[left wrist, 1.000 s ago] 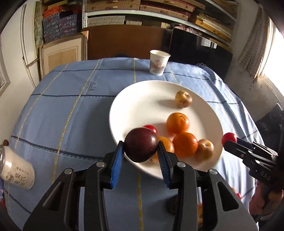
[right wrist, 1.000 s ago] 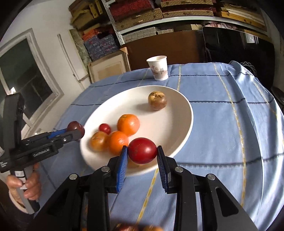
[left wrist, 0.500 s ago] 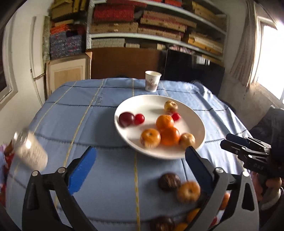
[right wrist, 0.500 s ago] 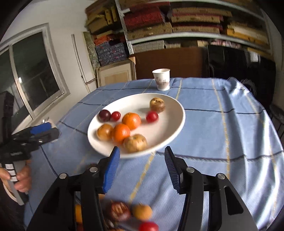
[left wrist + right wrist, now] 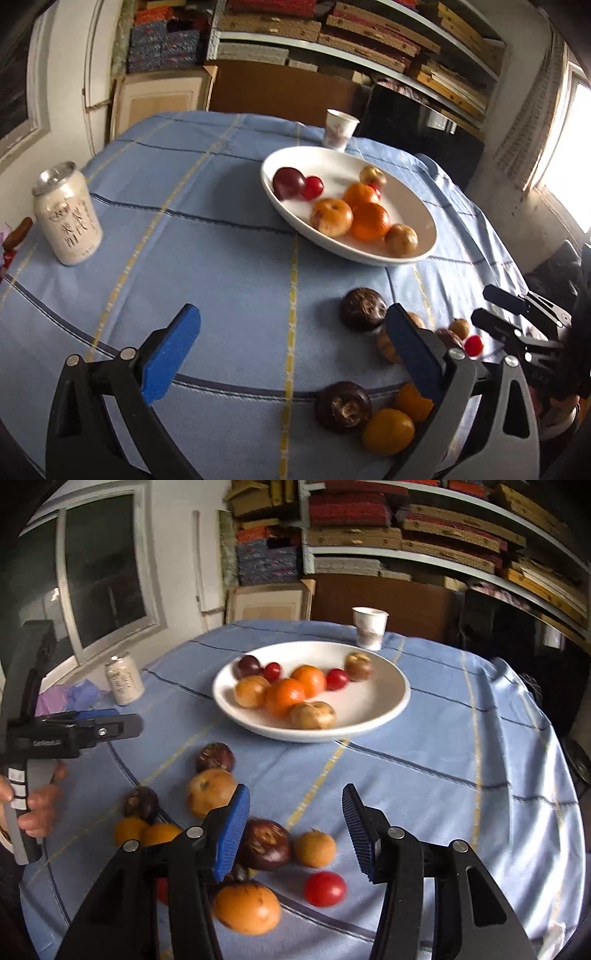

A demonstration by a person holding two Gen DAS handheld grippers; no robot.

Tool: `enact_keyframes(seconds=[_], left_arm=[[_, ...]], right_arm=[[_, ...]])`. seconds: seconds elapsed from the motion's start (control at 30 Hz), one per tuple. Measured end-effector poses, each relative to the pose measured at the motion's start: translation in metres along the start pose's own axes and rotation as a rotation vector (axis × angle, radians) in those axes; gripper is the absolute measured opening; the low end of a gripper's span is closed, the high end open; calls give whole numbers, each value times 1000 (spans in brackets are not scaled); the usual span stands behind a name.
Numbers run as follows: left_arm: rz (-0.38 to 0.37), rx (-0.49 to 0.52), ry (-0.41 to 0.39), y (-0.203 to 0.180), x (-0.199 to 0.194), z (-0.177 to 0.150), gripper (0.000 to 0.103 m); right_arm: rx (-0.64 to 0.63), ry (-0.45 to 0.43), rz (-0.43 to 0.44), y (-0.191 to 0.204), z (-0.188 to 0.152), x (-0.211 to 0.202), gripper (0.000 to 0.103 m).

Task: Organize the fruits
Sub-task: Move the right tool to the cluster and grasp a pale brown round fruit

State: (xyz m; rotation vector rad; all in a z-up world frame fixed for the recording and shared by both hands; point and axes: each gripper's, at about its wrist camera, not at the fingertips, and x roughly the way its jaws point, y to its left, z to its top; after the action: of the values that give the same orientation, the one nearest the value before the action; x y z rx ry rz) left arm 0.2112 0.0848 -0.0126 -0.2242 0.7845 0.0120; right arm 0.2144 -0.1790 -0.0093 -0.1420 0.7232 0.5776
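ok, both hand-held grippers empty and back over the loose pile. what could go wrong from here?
1. Loose fruit sits close to the table edge; the small red fruit could roll off if nudged.
2. The pile is tight: closing on the dark fruit may shove neighbours.
3. Fruit on the plate looks free to roll when more is dropped in.

Glossy white ceramic-looking plate (image 5: 391, 705), matt woven blue tablecloth (image 5: 424, 794), shiny metal can (image 5: 68, 218), paper cup (image 5: 369, 628), ribbed blue gripper pads (image 5: 231, 829).

The can (image 5: 68, 218) near the worktop's left edge bears dark characters, too blurred to read. White lettering on the left tongs' (image 5: 107, 728) body is also illegible, as is the cup's (image 5: 369, 627) print.
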Motion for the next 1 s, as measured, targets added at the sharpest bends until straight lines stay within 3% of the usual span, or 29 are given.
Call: enact_keyframes(seconds=[0.17,0.37,0.53,1.0], left_arm=[[8,27,6,-8,1,-4,98],[29,45,-10,-11,-3,-4,98],[21,41,3,-10,-2,-4,98],[34,59,-11,-13,-6,-6,98]], right_arm=[[142,59,44,-25,-16,-3,53],[226,106,90,-40,-24,8,38],[222,148,96,-35,-28,18,36],[190,149,81,-24,-28,33,36]])
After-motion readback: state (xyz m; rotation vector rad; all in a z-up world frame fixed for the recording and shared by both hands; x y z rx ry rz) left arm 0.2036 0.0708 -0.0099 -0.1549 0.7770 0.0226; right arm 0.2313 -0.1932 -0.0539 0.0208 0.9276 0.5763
